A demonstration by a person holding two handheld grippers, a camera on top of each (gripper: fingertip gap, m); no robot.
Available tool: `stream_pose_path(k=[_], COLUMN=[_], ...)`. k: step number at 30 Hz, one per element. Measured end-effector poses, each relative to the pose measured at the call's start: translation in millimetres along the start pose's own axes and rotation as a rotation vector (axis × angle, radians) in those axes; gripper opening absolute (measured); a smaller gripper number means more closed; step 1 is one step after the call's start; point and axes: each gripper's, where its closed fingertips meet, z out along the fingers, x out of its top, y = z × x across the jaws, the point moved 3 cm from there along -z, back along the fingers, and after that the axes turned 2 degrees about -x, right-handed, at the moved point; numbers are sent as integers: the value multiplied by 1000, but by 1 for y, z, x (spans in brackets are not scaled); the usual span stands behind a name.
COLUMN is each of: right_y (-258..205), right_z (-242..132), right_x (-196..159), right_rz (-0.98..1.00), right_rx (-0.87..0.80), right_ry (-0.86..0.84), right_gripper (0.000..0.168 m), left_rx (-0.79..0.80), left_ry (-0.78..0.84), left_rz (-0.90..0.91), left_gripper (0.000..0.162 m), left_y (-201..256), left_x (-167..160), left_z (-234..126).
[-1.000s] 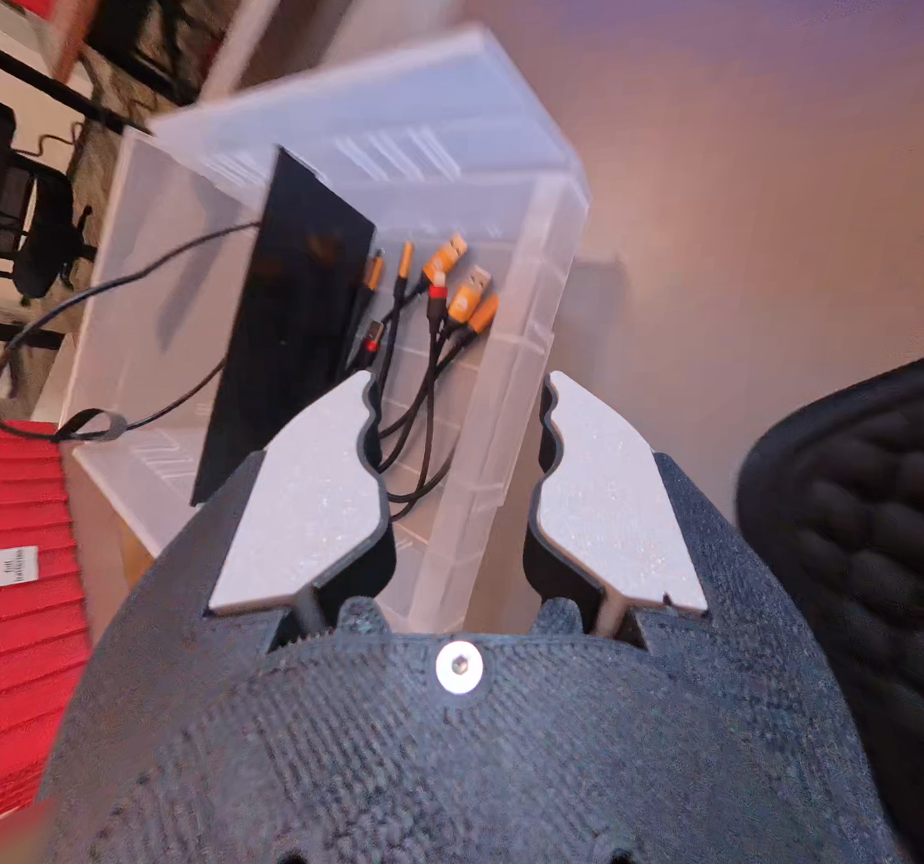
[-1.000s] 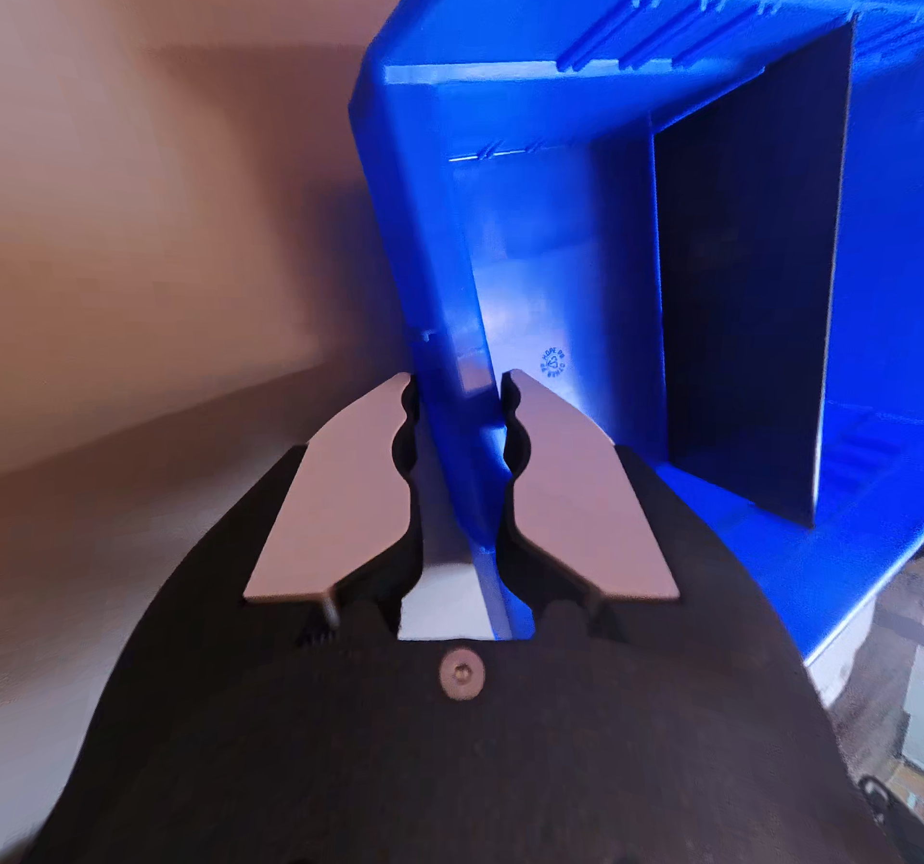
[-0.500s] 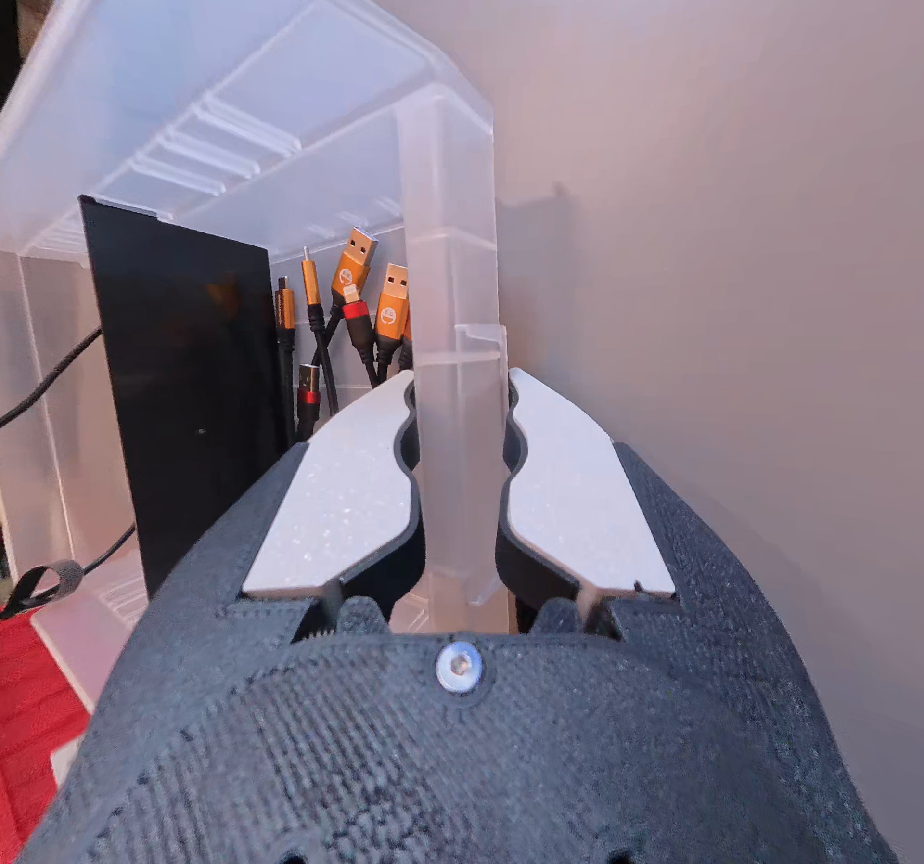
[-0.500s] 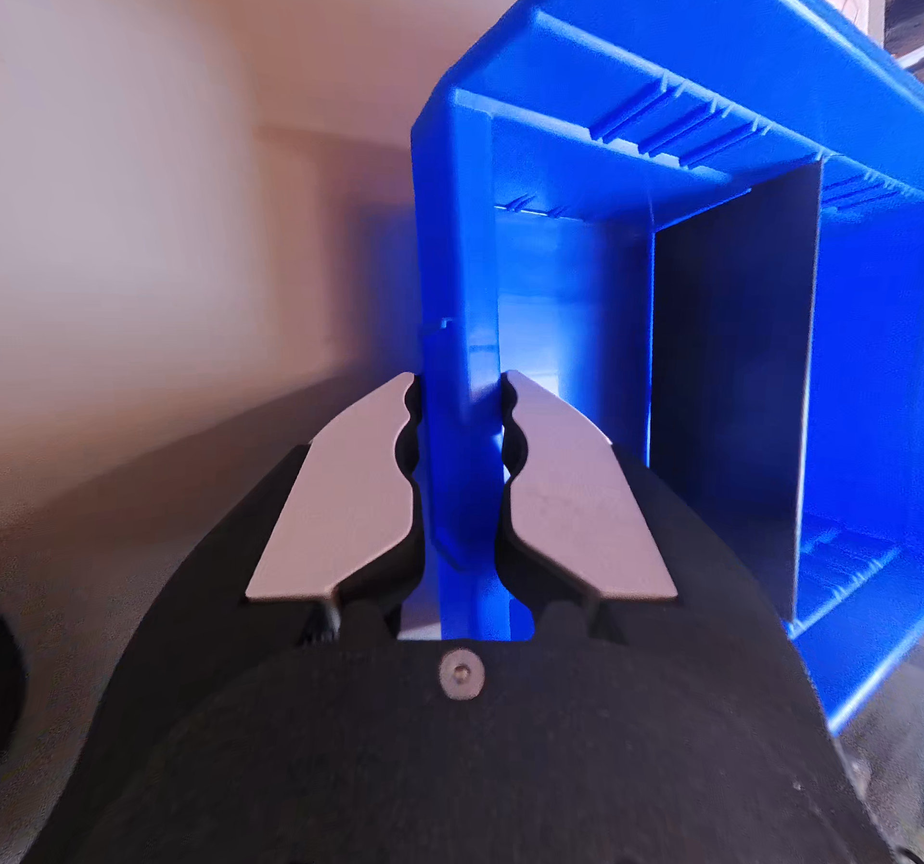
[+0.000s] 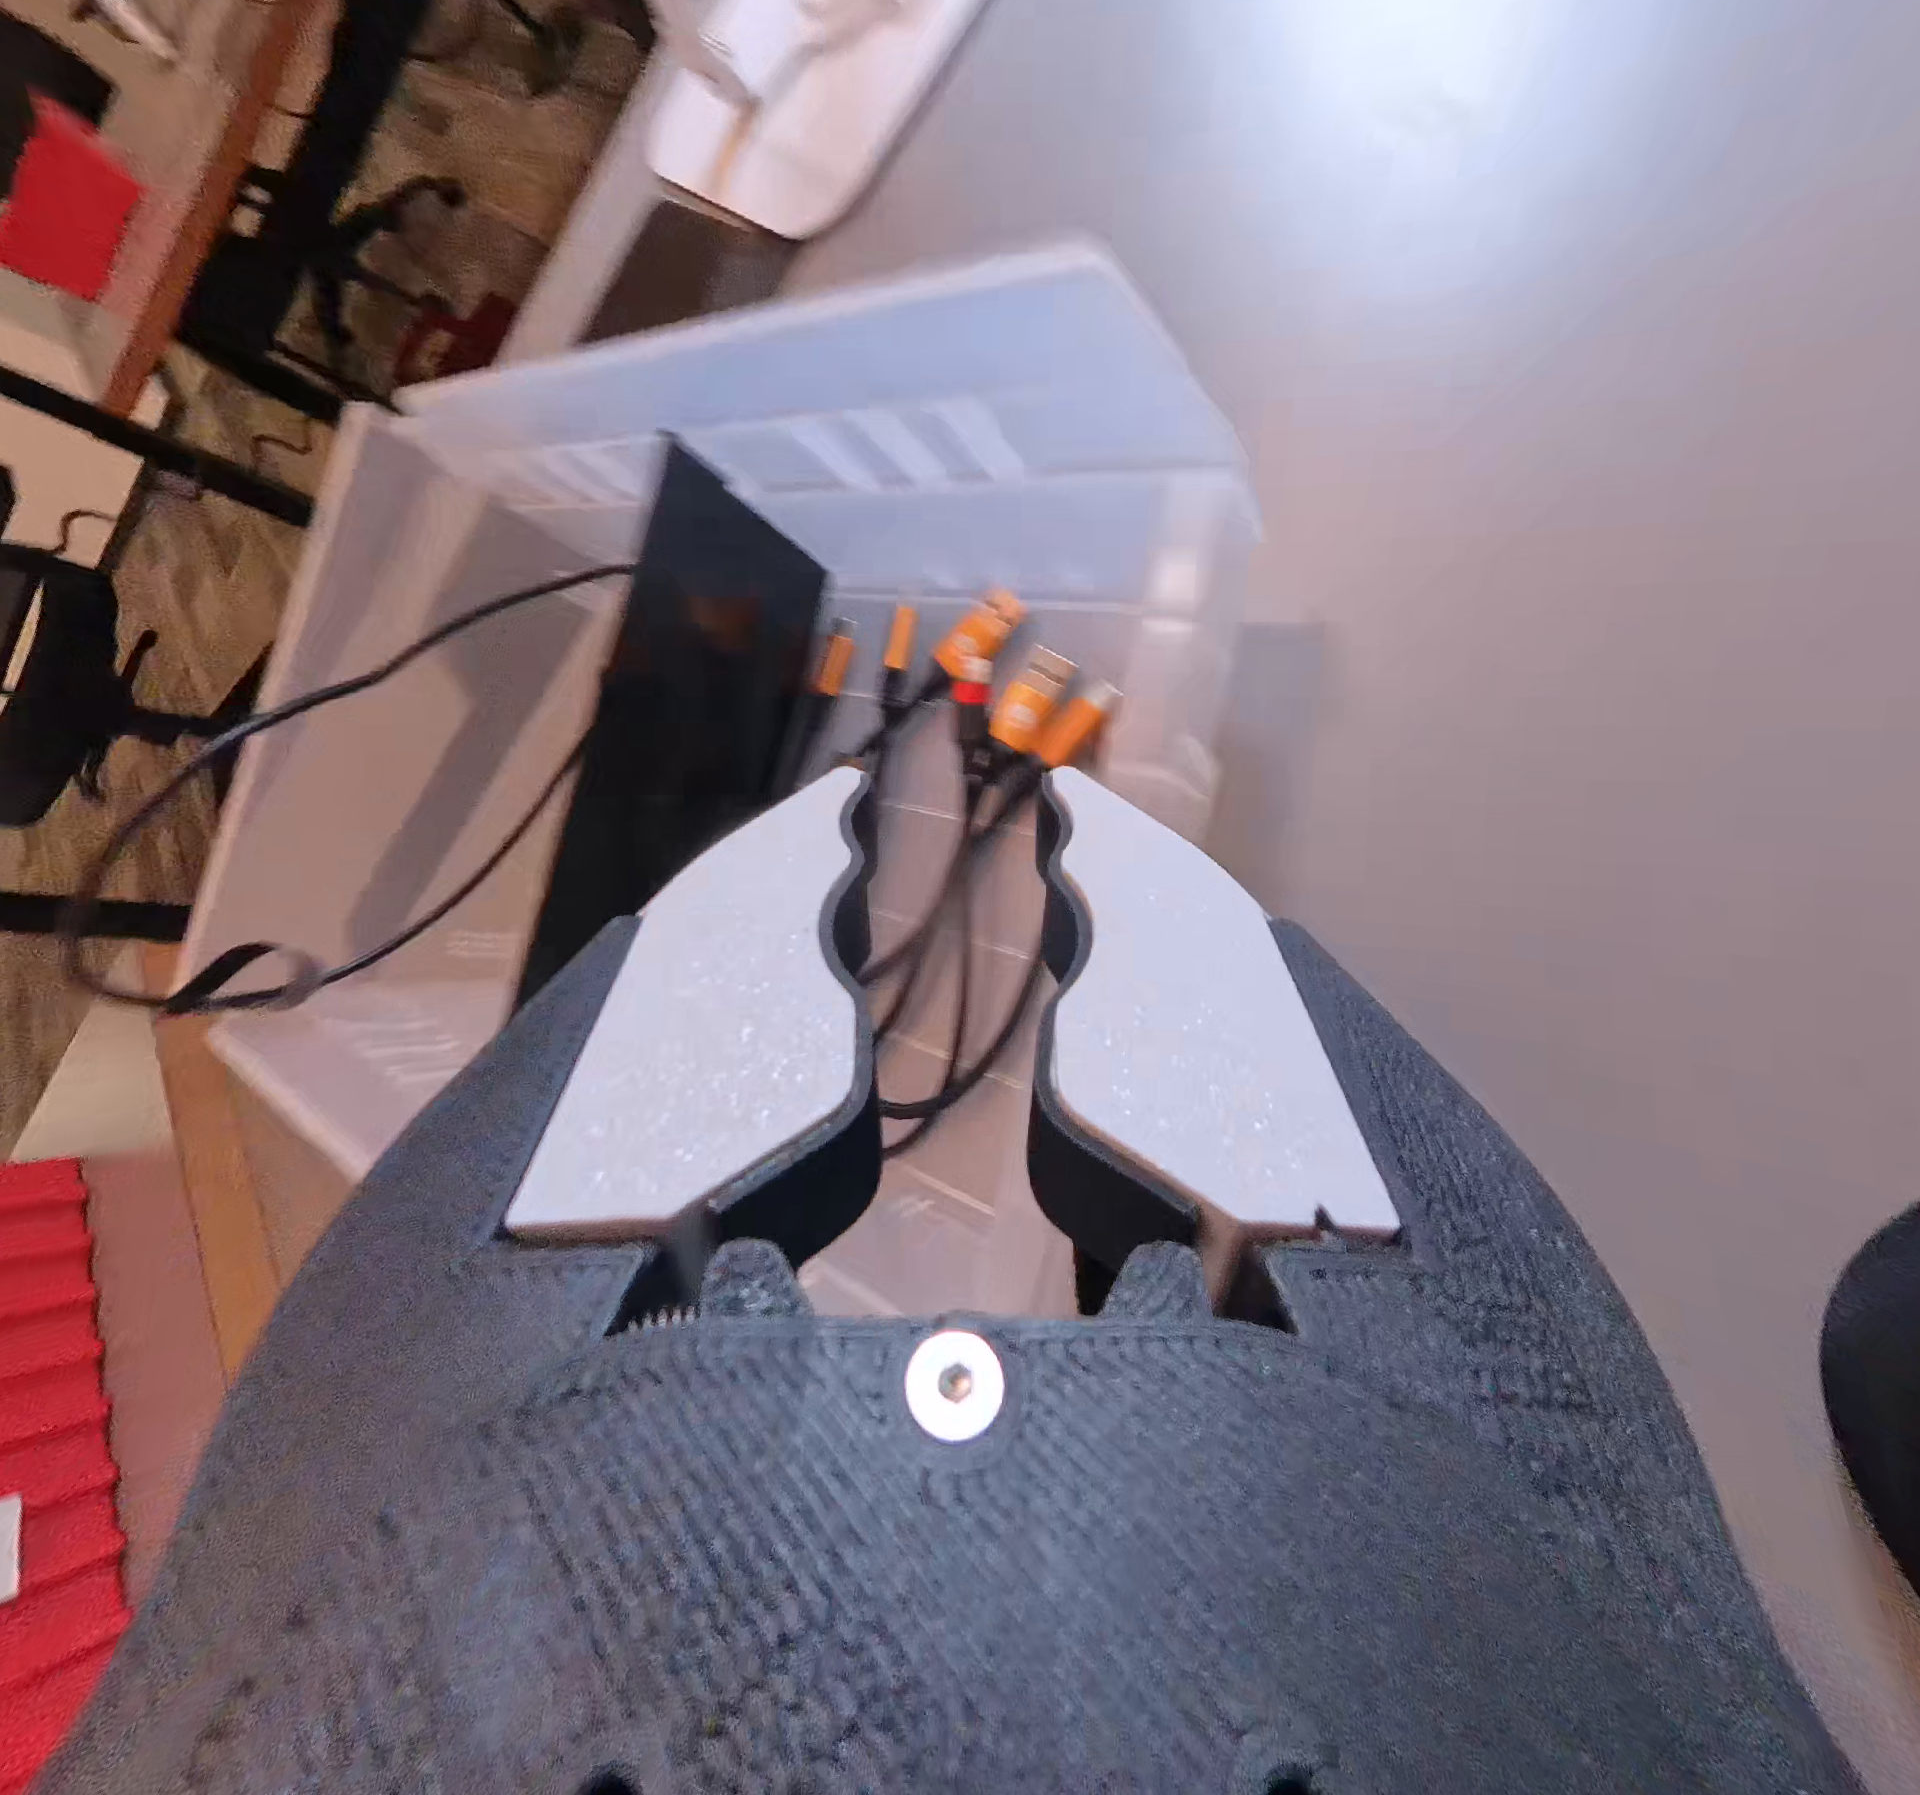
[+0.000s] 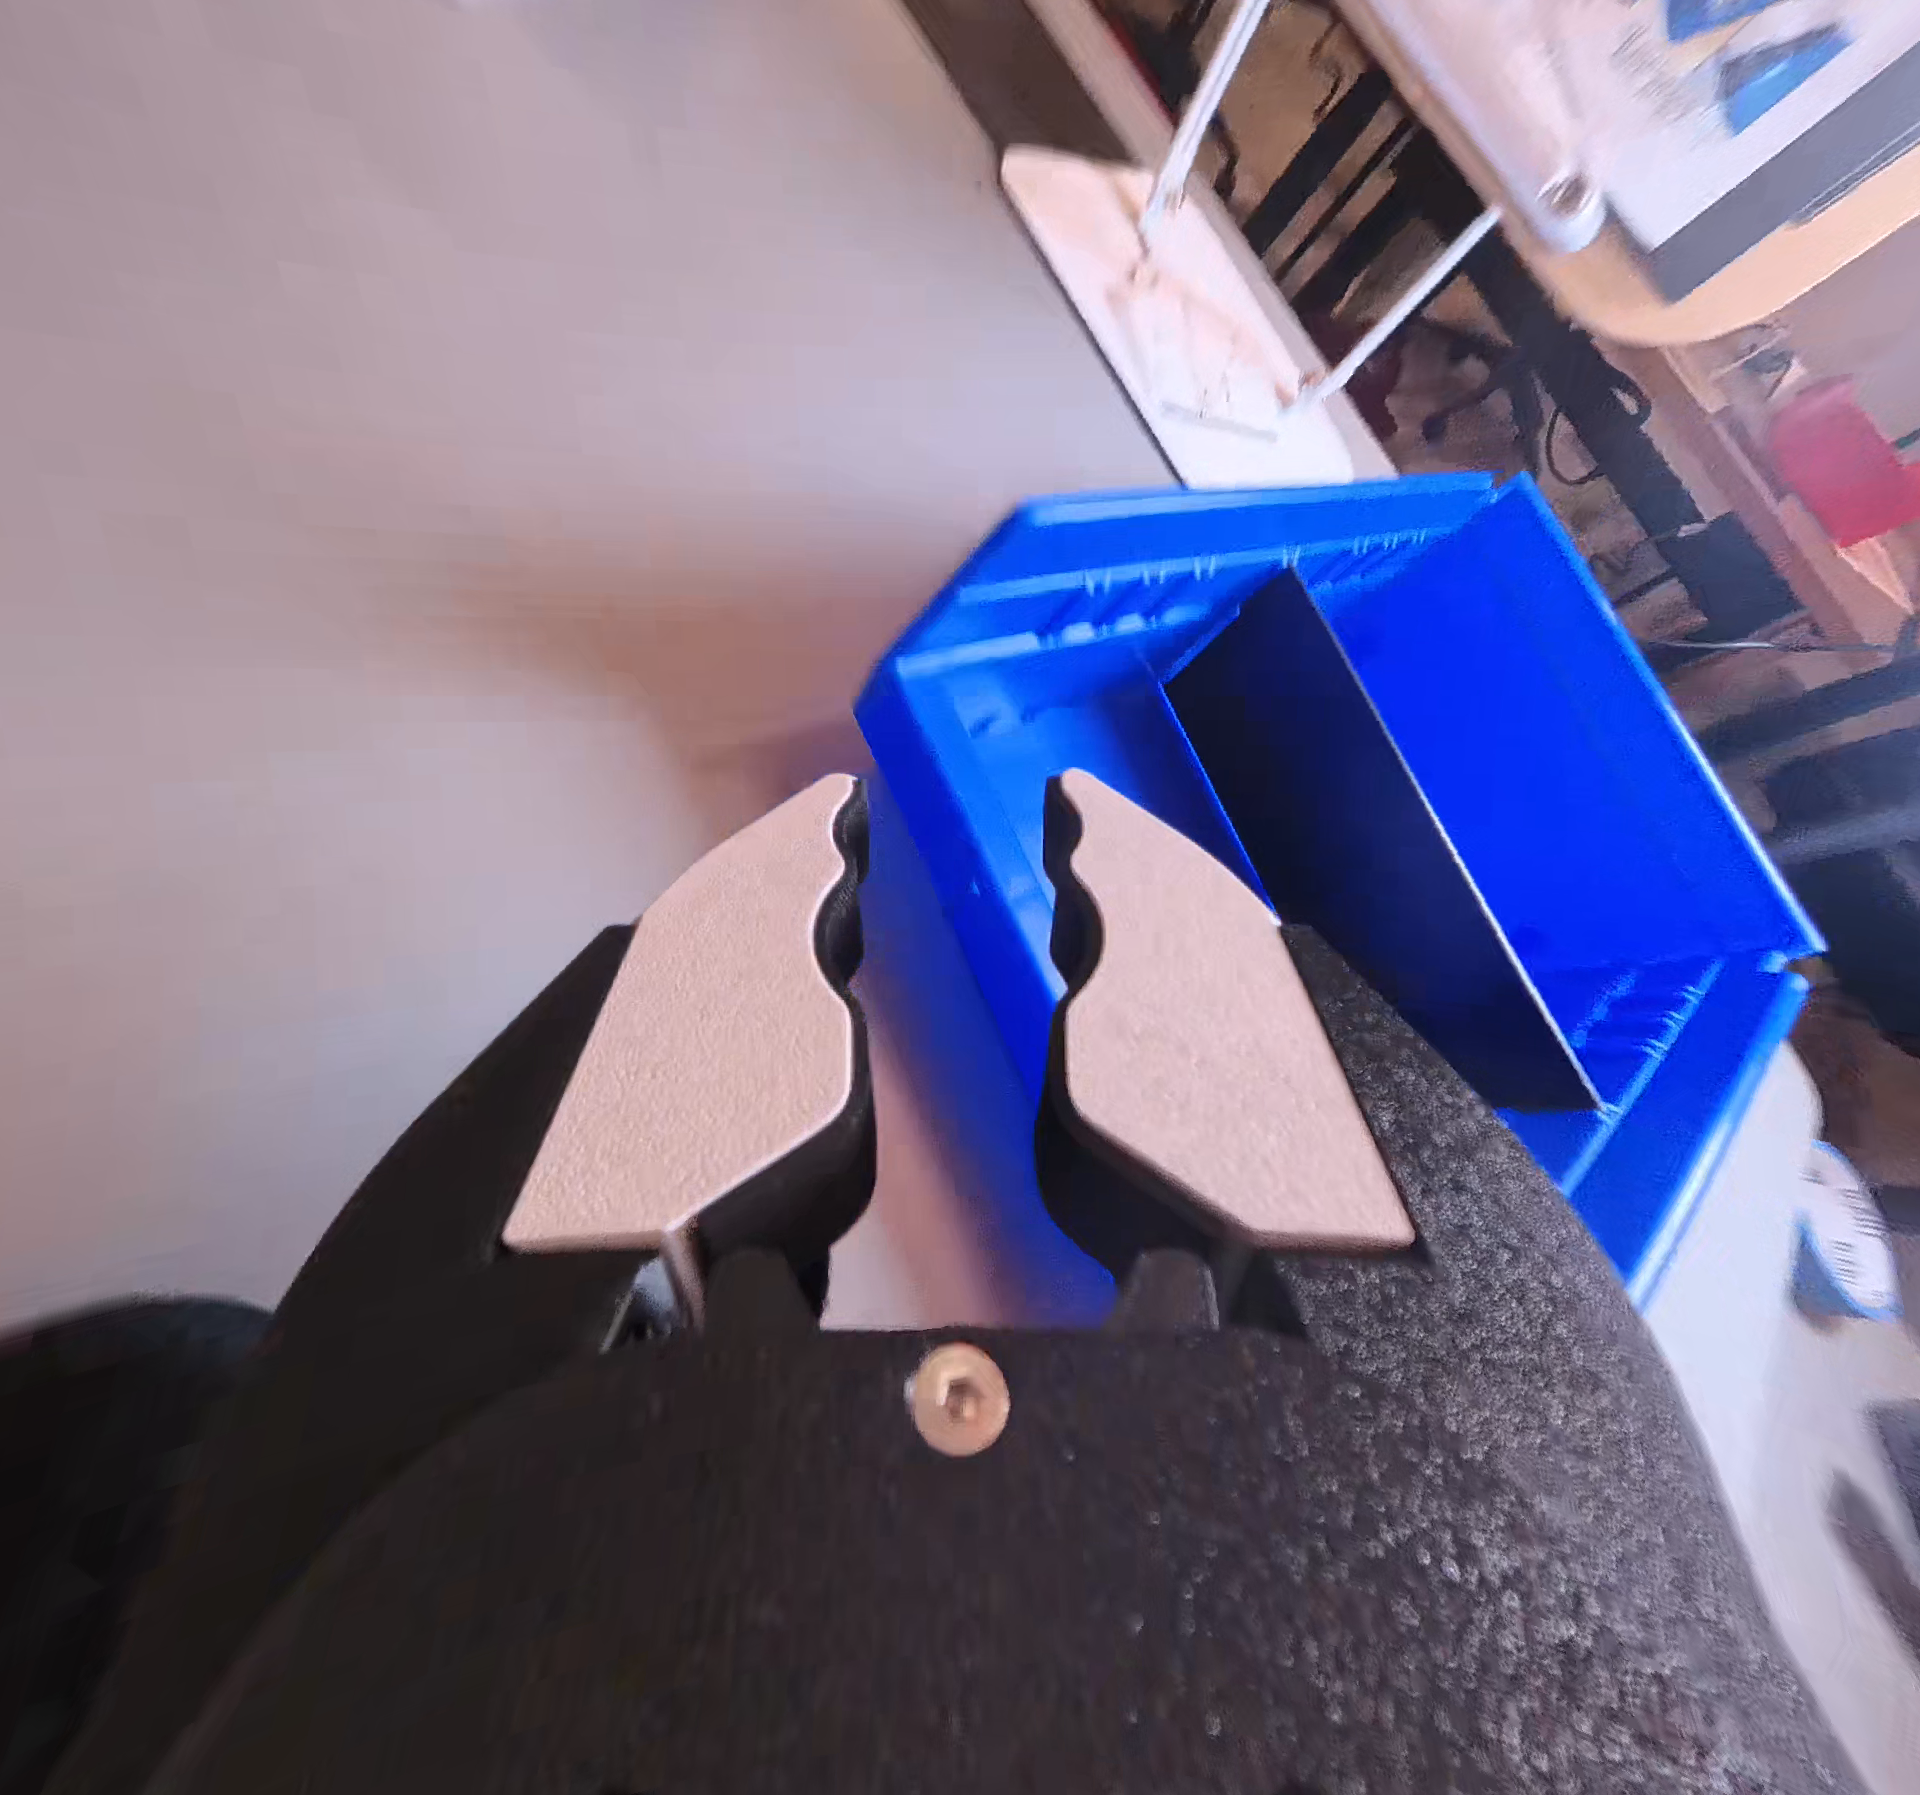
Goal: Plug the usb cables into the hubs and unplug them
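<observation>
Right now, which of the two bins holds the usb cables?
The clear bin in the left wrist view: orange-tipped usb cables lie beside its black divider. The blue bin shows only a divider.

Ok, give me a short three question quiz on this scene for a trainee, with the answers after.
1. True or false: the left gripper is shut on a cable.
2. Which bin holds the orange-tipped usb cables? A) the blue bin B) the clear bin C) neither
3. Fill in: a dark ______ stands upright inside the blue bin.

Key
1. False. Its jaws are apart and hold nothing; the cables lie beyond them.
2. B, the clear bin, beside its black divider panel.
3. Divider. The right gripper is open too, with the bin's wall behind the gap between its fingers.
</observation>
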Motion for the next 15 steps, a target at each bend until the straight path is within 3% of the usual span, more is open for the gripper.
stream_pose_path(k=[4, 9, 15], right_y=[-12, -15, -16], right_z=[5, 31, 62], right_x=[31, 52, 60], right_rz=[102, 63, 117], right_rx=[39, 109, 209], right_ry=[124, 155, 205], right_gripper=[33, 32, 30], left_rx=[73, 79, -75], left_ry=[70, -155, -528], left_rz=[-150, -146, -200], left_gripper=[29, 32, 38], left_y=[-65, -125, -165], left_x=[14, -5, -47], left_z=[-13, 31, 98])
